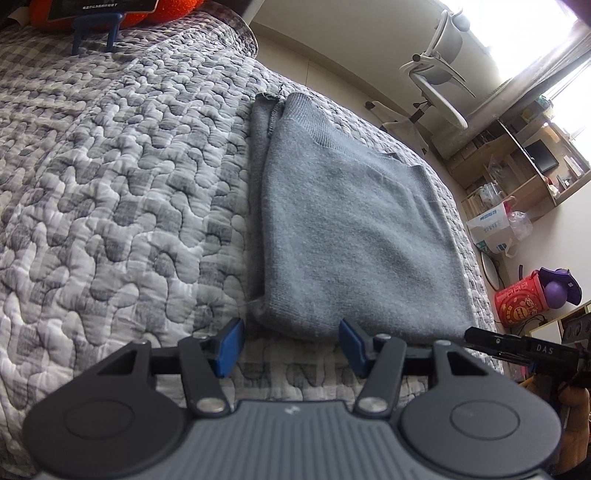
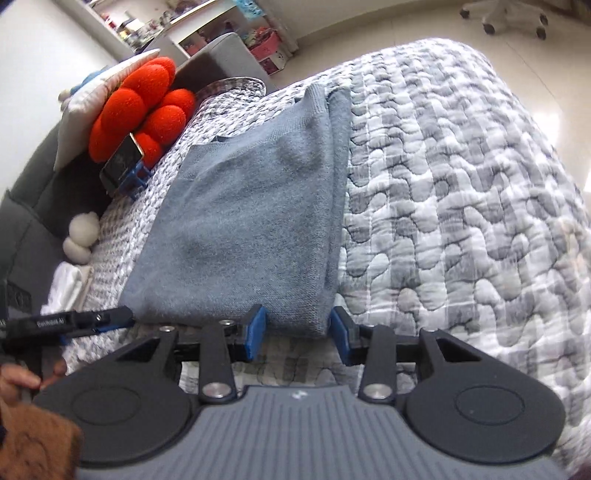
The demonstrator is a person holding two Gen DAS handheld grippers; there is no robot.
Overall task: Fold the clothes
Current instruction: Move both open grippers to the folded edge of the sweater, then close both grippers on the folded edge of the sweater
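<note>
a folded grey sweater (image 1: 354,229) lies on a quilted bedspread (image 1: 110,184). both the left gripper (image 1: 290,345) and right gripper (image 2: 297,332) hover spread at the sweater's near edge, pinching nothing. closing too shallow could snag only the top layer, undoing the fold.

Your tablet (image 1: 103,5) is cut off at the top edge of the left wrist view, its screen text too small to read. At the lower right your right gripper (image 1: 517,345) runs out of frame. The shelf clutter (image 2: 258,40) along the top of the right wrist view is blurred.
</note>
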